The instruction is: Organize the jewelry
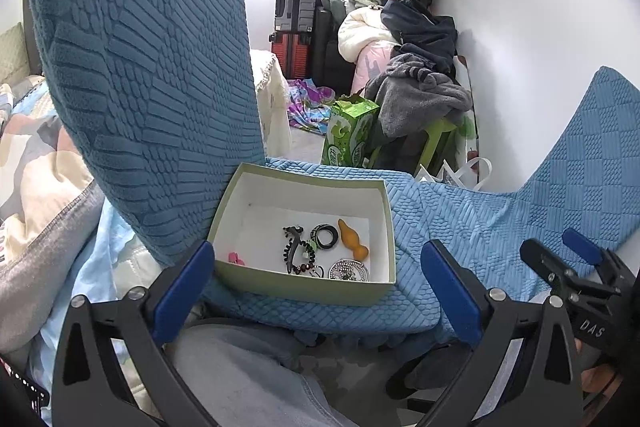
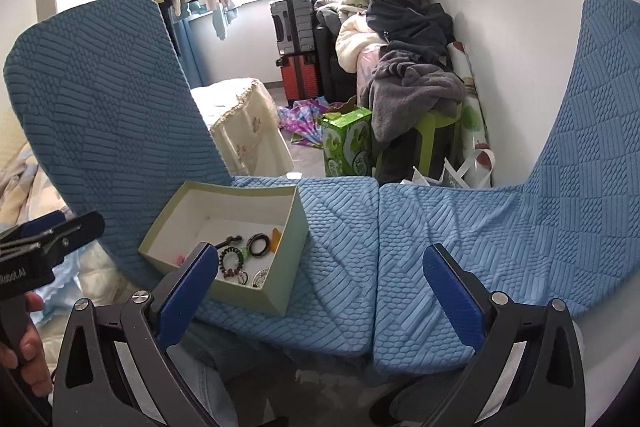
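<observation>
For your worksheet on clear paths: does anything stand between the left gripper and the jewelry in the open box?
Only the box's near wall. The left gripper is open before it; the jewelry lies uncovered, reachable from above.

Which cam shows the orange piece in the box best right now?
Left wrist: the orange piece lies fully visible on the box floor. In the right wrist view the box's near wall hides most of it, leaving a sliver.

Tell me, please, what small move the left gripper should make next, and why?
Probably ease the left gripper forward and down over the box. Its fingers are spread wide and hold nothing, and the box sits right between them on the blue seat cover. The orange pendant lies clear of the tangled bracelets, so it seems the easiest first pick.
</observation>
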Demonstrator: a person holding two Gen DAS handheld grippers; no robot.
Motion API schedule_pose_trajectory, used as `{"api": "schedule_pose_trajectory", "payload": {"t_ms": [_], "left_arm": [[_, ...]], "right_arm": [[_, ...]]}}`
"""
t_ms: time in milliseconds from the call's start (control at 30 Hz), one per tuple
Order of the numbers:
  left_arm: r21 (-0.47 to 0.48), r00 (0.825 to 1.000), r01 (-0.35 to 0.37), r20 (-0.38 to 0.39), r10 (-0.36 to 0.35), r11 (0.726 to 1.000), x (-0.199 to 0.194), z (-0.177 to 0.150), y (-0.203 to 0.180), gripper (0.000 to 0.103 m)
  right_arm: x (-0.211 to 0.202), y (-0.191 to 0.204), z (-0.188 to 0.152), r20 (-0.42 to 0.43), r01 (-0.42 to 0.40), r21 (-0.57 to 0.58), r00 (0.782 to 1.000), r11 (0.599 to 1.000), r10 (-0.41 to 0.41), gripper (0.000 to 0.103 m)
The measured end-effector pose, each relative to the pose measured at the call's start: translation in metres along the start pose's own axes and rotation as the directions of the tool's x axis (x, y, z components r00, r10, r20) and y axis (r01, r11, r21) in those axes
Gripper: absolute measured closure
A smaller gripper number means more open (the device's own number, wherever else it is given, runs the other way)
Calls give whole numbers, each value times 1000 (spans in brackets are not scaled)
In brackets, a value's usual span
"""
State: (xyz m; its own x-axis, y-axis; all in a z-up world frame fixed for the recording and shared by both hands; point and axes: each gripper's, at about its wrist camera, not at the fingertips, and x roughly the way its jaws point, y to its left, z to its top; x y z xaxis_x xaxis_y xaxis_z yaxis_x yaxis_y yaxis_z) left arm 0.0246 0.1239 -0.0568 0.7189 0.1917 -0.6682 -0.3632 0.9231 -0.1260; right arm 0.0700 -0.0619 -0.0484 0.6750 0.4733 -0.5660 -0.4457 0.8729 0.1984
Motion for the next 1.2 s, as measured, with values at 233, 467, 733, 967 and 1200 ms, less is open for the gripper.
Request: {"api": "schedule_pose_trajectory", "payload": {"t_ms": [233, 467, 733, 967, 1200], "left_arm": [[-6, 1000, -6, -3, 6, 1000, 1, -2, 0, 1], [-33, 1000, -8, -22, 8, 999, 5, -5, 9, 1], [-30, 1000, -15, -23, 15, 999, 4, -8, 11, 1], [-13, 999, -10, -38, 10, 1000, 3, -10, 9, 1], [5, 999, -22, -41, 22, 1000, 1, -11, 6, 1]], "right_arm": [[0, 0, 1, -8, -3, -9, 1000, 1000, 3, 0], [-1, 4, -1, -18, 0, -13, 1000, 1000, 0, 0], [-4, 4, 0, -11, 4, -11, 1000, 1000, -4, 0], [-7, 2, -1, -6, 7, -10, 1000, 1000, -7, 0], [-9, 4, -5, -12, 7, -12, 1000, 1000, -7, 0]]}}
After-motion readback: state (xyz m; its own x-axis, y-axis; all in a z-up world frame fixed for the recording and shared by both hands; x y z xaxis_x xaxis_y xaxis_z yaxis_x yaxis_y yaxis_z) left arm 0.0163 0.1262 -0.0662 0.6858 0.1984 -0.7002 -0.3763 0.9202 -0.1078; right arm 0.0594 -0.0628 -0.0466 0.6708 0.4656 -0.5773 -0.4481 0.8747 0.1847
